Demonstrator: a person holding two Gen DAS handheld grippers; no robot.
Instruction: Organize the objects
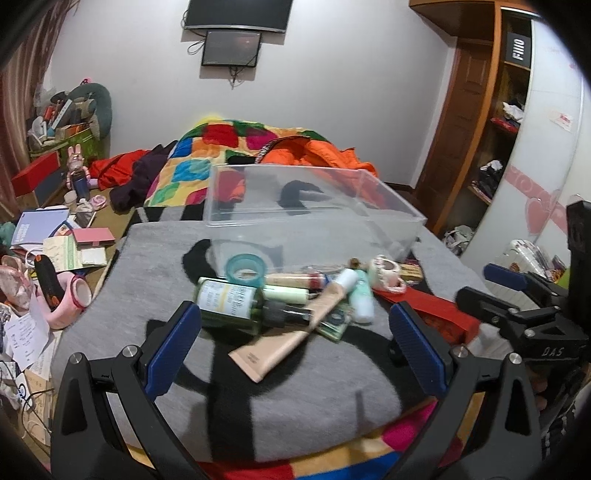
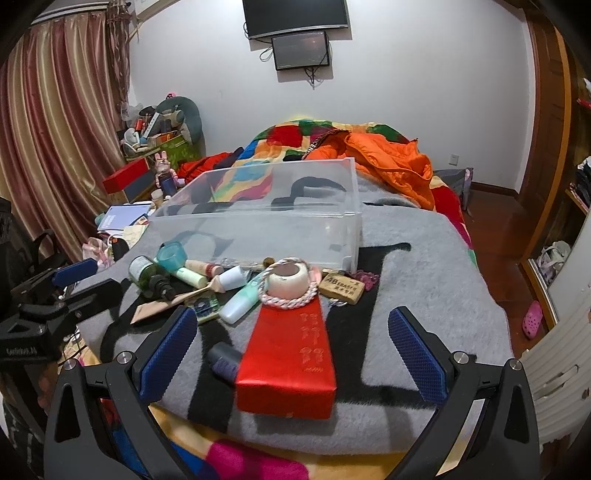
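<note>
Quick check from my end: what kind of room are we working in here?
Most likely a bedroom in a home. The pile of toiletries sits on a grey blanket spread over a bed, with a colourful patchwork quilt behind it, a wall-mounted TV facing the bed, and an open wooden wardrobe at the side.

A home bedroom: a bed (image 2: 424,258) with patchwork quilt (image 2: 295,140), curtains (image 2: 55,129), wall-mounted television (image 2: 295,14), and wooden wardrobe (image 1: 491,110).

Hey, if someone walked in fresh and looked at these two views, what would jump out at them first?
Probably the long red box, lying on the grey blanket between the open right gripper. Next, the jumble of bottles and tubes ahead of the open left gripper, and behind it the empty clear plastic bin.
</note>
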